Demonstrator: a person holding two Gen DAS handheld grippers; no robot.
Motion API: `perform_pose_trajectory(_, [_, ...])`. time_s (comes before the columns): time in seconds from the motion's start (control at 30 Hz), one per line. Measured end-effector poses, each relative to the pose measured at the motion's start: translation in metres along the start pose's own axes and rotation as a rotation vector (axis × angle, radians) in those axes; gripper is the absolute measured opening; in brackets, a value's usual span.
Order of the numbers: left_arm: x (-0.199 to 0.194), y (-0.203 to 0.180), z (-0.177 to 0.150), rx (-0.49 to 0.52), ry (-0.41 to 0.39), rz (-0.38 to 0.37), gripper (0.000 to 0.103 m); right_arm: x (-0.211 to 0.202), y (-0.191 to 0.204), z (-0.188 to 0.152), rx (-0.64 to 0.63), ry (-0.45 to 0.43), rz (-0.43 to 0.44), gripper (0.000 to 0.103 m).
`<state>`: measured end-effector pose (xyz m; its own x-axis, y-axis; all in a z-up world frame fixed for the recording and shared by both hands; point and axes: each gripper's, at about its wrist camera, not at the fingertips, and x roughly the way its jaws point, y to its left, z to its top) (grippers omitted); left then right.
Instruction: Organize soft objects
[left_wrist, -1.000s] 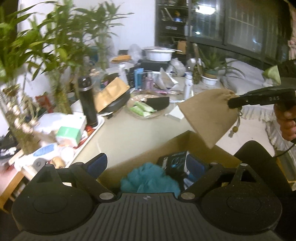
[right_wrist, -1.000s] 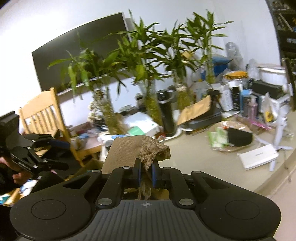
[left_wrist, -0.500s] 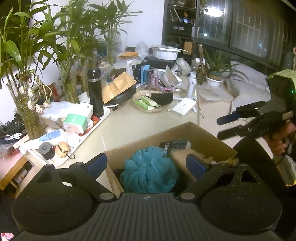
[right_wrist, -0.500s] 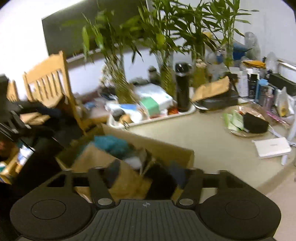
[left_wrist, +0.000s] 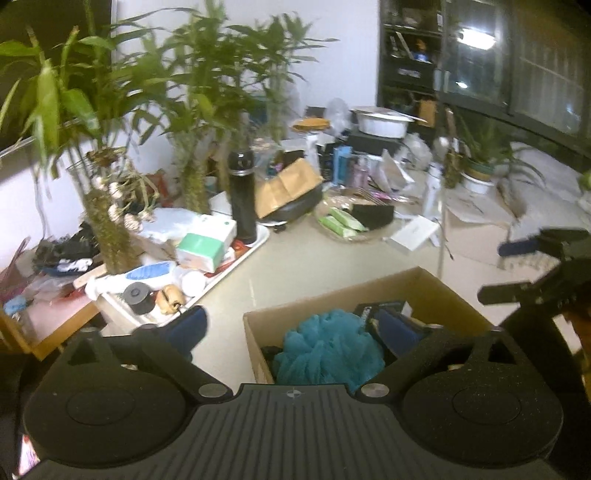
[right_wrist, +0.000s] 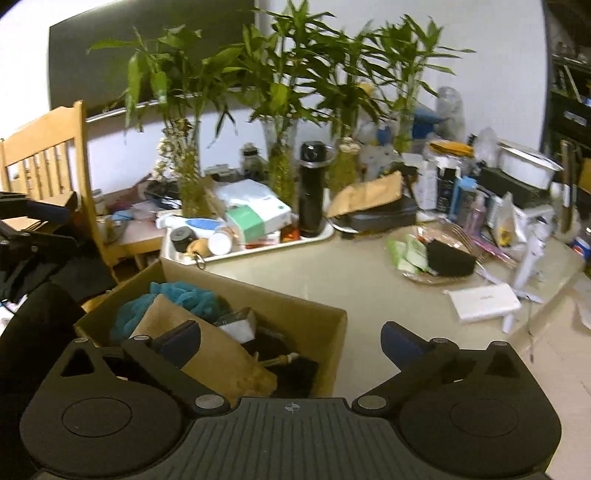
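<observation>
An open cardboard box (left_wrist: 424, 291) stands on the beige table. A teal bath pouf (left_wrist: 325, 350) and dark items lie in it. A tan drawstring pouch (right_wrist: 207, 343) rests on top of them inside the cardboard box (right_wrist: 310, 325). My right gripper (right_wrist: 290, 341) hovers over the box's near corner; its jaws are opening and nothing is held between them. It also shows as the right gripper (left_wrist: 509, 271) at the far right. My left gripper (left_wrist: 291, 326) hangs over the box's other side, its jaws opening and empty. It appears as the left gripper (right_wrist: 51, 225) at the left edge.
A white tray (left_wrist: 255, 243) with cartons and jars and a black flask (left_wrist: 242, 195) sits behind the box. Bamboo plants (right_wrist: 280, 110) in vases line the wall. A plate (right_wrist: 424, 273) with green packets, a white carton (right_wrist: 484, 302) and a wooden chair (right_wrist: 48, 155) are nearby.
My right gripper has let go of the tan pouch, which now lies in the box, and its jaws have spread wide. Both grippers have drifted sideways over the box.
</observation>
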<state>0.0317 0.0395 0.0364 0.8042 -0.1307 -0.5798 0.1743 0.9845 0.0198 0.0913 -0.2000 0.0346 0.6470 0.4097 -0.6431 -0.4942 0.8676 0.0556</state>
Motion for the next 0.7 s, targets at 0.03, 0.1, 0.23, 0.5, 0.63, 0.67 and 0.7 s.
perform_pose_trajectory(0.03, [-0.001,0.000,0.000,-0.016,-0.001,0.011,0.103,-0.001,0.002,-0.001,0.008,0.006,-0.012,0.103])
perform_pose_trajectory(0.1, [-0.003,0.000,-0.002,-0.045,-0.004,0.024,0.103,-0.004,0.006,-0.001,0.027,0.025,-0.045,0.103])
perform_pose_trajectory(0.23, [0.000,-0.003,-0.006,-0.046,0.021,0.049,0.103,-0.008,0.017,-0.006,0.046,0.085,-0.099,0.103])
perform_pose_trajectory(0.5, [0.007,-0.010,-0.025,-0.078,0.119,0.110,0.103,-0.002,0.035,-0.024,0.066,0.225,-0.196,0.103])
perform_pose_trajectory(0.63, [0.015,-0.010,-0.037,-0.122,0.207,0.121,0.103,0.002,0.044,-0.036,0.089,0.278,-0.192,0.103])
perform_pose_trajectory(0.67, [0.016,-0.011,-0.041,-0.124,0.223,0.127,0.103,0.004,0.046,-0.038,0.089,0.290,-0.191,0.103])
perform_pose_trajectory(0.7, [0.016,-0.012,-0.044,-0.123,0.236,0.135,0.103,0.005,0.049,-0.041,0.088,0.305,-0.195,0.103])
